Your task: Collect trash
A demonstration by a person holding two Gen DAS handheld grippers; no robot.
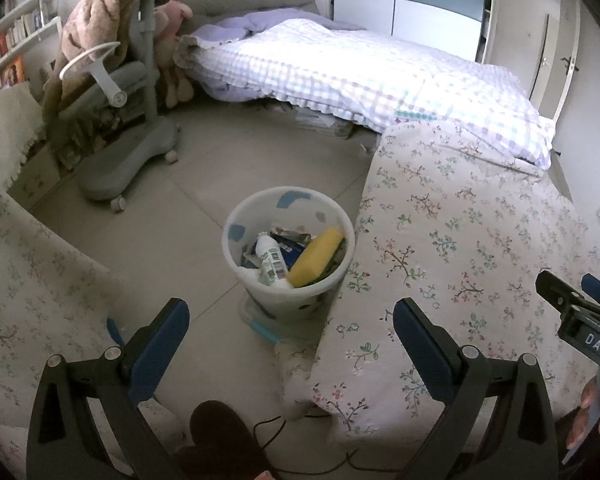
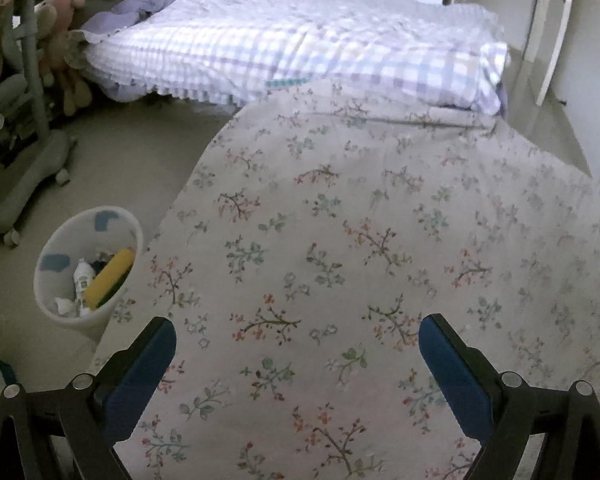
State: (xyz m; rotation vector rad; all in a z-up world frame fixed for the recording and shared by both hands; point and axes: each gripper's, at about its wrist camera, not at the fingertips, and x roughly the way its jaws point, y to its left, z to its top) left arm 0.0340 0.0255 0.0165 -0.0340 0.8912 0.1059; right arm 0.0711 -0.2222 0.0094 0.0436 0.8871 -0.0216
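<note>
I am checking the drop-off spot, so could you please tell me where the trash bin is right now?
The trash bin stands on the floor, centre of the left wrist view and lower left of the right wrist view, right beside the floral cloth, with the grey chair behind it.

Bin [image 1: 240, 216] translucent plastic, smooth; sponge [image 1: 316, 256] porous foam, probably; floral cover [image 2: 380, 220] matt cloth; floor [image 1: 204, 184] smooth tile.

White translucent bin [image 1: 288, 296] with blue patches, upright on tiled floor, just beside the floral cloth's edge. Inside: yellow sponge [image 1: 315, 257] leaning against the wall, white labelled bottle [image 1: 271, 259] tilted beside it, dark wrappers beneath.
</note>
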